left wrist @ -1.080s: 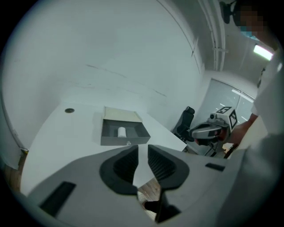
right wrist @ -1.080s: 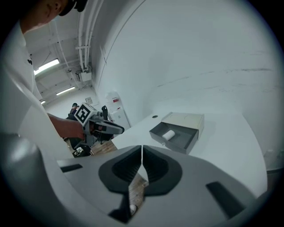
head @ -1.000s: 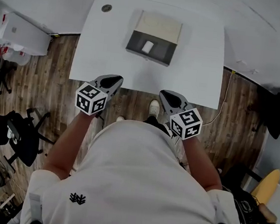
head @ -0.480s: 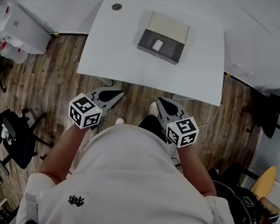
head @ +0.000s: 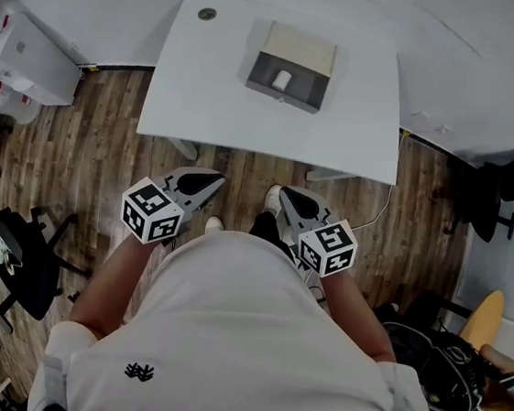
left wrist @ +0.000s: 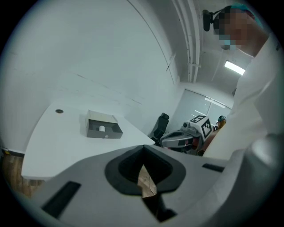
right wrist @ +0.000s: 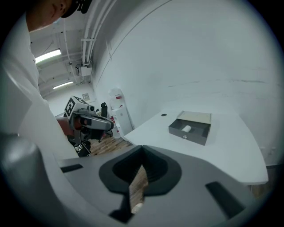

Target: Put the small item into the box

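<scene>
The small white item (head: 281,79) lies inside the grey box (head: 258,73), far across the white table (head: 204,102). Your right gripper view shows a short roll, long axis running front to back; from your head it's only a pale block. Your left gripper (head: 206,183) and right gripper (head: 286,197) hang by your body, jaws together, empty.
</scene>
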`<state>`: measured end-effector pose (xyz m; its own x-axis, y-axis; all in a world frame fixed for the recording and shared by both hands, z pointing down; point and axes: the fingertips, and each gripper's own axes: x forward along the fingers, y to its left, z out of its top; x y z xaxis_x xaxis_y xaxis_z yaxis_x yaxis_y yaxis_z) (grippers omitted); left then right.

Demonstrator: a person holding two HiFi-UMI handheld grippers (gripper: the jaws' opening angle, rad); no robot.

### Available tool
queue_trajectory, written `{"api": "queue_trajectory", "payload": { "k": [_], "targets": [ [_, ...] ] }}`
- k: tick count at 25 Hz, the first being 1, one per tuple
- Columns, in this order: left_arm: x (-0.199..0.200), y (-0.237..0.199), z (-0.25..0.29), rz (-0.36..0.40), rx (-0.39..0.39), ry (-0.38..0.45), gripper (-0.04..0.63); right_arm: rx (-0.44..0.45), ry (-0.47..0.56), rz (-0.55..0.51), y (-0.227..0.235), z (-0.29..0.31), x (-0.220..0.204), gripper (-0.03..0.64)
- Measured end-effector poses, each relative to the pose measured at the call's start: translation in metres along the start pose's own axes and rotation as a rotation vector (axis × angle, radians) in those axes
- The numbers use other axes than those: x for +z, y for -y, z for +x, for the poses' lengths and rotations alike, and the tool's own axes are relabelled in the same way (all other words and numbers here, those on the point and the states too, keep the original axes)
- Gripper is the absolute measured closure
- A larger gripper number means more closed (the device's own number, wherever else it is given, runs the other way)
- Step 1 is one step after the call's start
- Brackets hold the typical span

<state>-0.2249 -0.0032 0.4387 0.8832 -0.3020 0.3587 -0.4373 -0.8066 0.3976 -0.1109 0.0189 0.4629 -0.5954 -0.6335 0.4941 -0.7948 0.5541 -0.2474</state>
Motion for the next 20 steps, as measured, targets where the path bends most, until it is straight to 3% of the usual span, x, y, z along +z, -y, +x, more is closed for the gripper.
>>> {"api": "queue_trajectory", "payload": {
  "k": [20],
  "targets": [
    [-0.01,0.002,-0.015,0.007,0.014,0.011,0.589,0.021,0.001,-0.038,-0.017,0.01,-0.003,0.611]
  ]
}}
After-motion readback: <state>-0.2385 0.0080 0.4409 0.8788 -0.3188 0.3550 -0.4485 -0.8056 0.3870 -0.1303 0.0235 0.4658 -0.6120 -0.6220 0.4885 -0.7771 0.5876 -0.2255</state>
